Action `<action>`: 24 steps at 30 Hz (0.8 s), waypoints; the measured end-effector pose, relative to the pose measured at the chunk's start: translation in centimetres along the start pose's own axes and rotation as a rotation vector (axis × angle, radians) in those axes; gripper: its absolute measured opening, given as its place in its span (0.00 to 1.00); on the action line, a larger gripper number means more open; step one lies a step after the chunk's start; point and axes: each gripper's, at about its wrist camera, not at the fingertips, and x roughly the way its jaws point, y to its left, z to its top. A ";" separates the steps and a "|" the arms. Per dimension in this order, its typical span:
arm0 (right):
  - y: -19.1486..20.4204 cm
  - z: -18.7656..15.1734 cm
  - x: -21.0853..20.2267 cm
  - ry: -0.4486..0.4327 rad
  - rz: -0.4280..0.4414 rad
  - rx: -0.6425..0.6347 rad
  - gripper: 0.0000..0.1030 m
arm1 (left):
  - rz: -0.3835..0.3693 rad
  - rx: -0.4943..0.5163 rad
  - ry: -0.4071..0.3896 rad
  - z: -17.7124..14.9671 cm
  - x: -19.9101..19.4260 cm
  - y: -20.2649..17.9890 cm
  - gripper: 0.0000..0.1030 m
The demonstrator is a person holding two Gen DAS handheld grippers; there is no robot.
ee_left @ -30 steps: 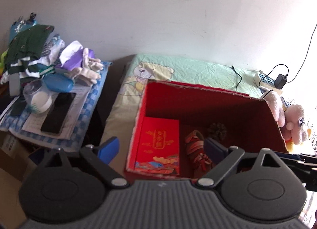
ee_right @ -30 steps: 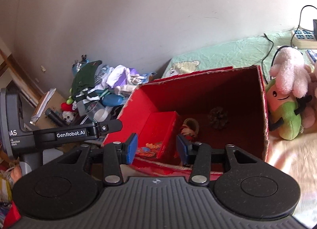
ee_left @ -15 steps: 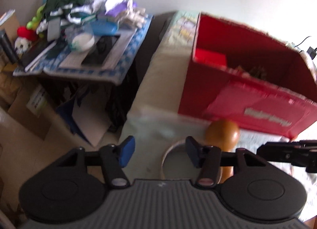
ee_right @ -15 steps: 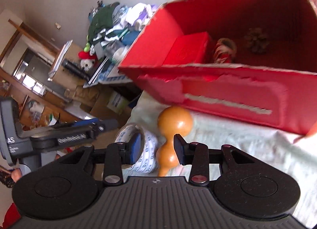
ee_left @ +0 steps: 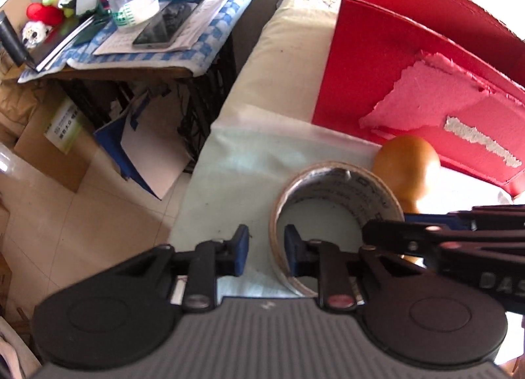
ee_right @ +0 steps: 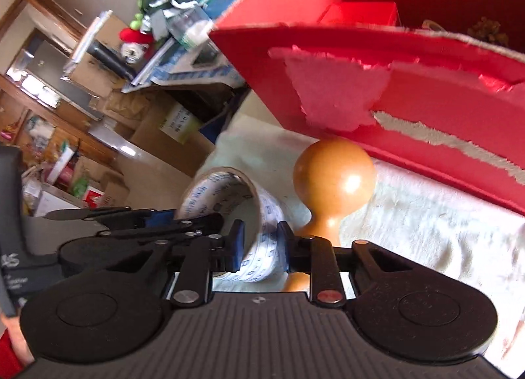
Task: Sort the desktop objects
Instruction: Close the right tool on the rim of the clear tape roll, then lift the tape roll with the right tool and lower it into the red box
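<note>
Hidden: the wooden gourd (ee_right: 331,188) loses its lower bulb behind the right gripper (ee_right: 257,246); the red box (ee_left: 426,77) is cut off at the frame edge.
Tape roll (ee_left: 338,215): lies beside the gourd on the pale cloth (ee_left: 236,169), in front of the box, hole facing up.
Gourd axis: runs toward the box, round end nearest it.
Left gripper (ee_left: 265,249): jaws parted, straddling the roll's near wall.
Right gripper: jaws parted astride the roll's wall; contact unclear.
</note>
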 end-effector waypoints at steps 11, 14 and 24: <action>0.3 -0.6 -2.0 -0.046 0.035 -0.046 0.16 | -0.050 0.049 -0.042 0.2 -2.6 -0.4 0.04; 0.6 -0.5 -3.1 -0.084 0.055 -0.070 0.16 | -0.061 0.049 -0.069 0.5 -4.4 -0.8 0.04; 0.1 0.7 -12.7 -0.351 0.065 -0.064 0.16 | -0.185 0.145 -0.333 5.3 -12.0 -5.8 0.05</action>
